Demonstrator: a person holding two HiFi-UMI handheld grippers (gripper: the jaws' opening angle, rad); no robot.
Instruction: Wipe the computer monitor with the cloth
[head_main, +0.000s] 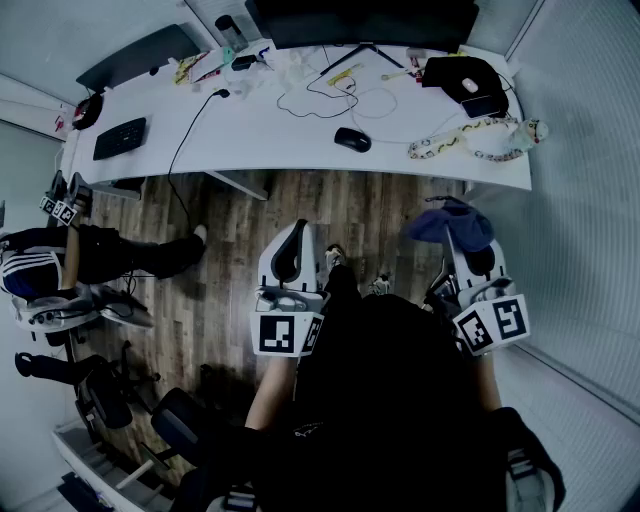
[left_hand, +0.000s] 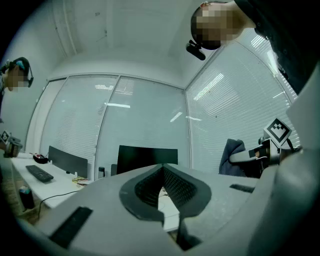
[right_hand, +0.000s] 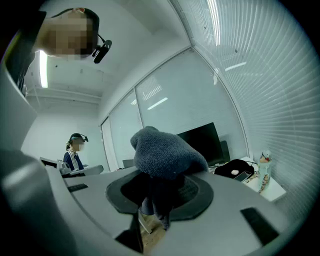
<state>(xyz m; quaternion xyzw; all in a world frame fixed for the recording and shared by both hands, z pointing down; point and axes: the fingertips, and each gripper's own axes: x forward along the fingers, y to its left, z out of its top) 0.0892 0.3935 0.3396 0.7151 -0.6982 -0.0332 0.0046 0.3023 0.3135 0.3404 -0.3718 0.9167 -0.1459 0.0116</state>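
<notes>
You stand well back from the desk (head_main: 280, 130), with wooden floor between you and it, so the step in hand, as I judge it, is the approach — no wiping is begun yet. Your right gripper (head_main: 468, 248) is clenched on the cloth (head_main: 452, 222). In the right gripper view the dark blue-grey cloth bulges above the jaws as a round bunch, and a tail of it hangs below them. Your left gripper (head_main: 295, 248) has its jaws pressed together with nothing between them. The monitor (head_main: 360, 18) stands dark at the far edge of the desk, behind loose cables (head_main: 330, 95) and a mouse (head_main: 352, 139).

To do this well, I suggest you walk close first, so that you need not lean over the desk. Bring the bunched part of the cloth to the screen, not the hard jaw tips — only the cloth should touch the glass. Grip firmly, because only a part of the cloth sits between the jaws and it may slip out under rubbing. Pass above the cables, not through them. The left gripper is free and may steady the monitor at its edge if it rocks.
</notes>
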